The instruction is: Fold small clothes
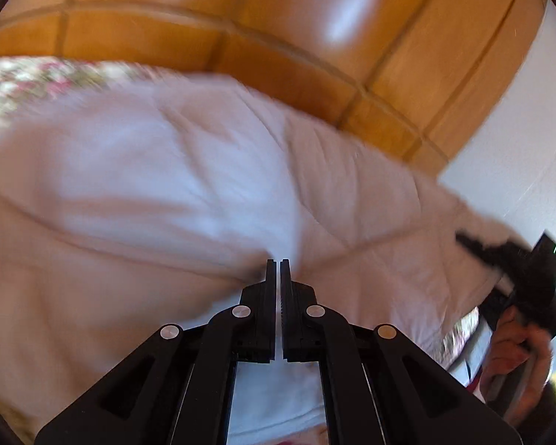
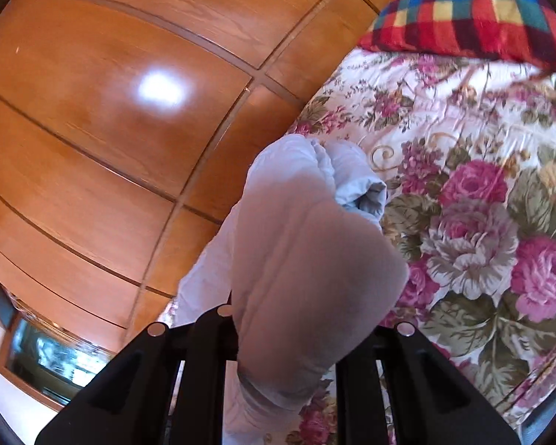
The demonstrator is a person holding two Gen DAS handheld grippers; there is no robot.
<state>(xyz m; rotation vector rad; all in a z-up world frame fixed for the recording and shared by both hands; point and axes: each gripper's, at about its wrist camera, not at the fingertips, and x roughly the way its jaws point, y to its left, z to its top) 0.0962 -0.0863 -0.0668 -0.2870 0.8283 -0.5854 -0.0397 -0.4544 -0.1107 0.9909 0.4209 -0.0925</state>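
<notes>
White garment (image 1: 159, 193): spread wide ahead of the left claw (image 1: 277, 264), blurred, creased, filling most of the left wrist view. The left claw's jaws are pressed together at the tips, and a fold of the cloth runs right up to them; it appears pinched there, though blur hides the exact contact.

Right wrist view: the same white garment (image 2: 307, 259) hangs bunched straight in front of the right claw, draping over its jaws and hiding the tips. Jaws nearly closed, clamped on the cloth. A rolled end sticks out ahead and slightly right of the claw.

Surroundings: flowered bedspread (image 2: 470, 204) lies to the right of and beyond the right claw, under the garment. A checked pillow (image 2: 474, 7) sits at its far end, upper right. Wooden wardrobe panels (image 2: 111, 129) fill the left side.

In the left view, the right claw (image 1: 500, 256) and the hand (image 1: 515, 348) holding it show at far right, at the garment's edge.
</notes>
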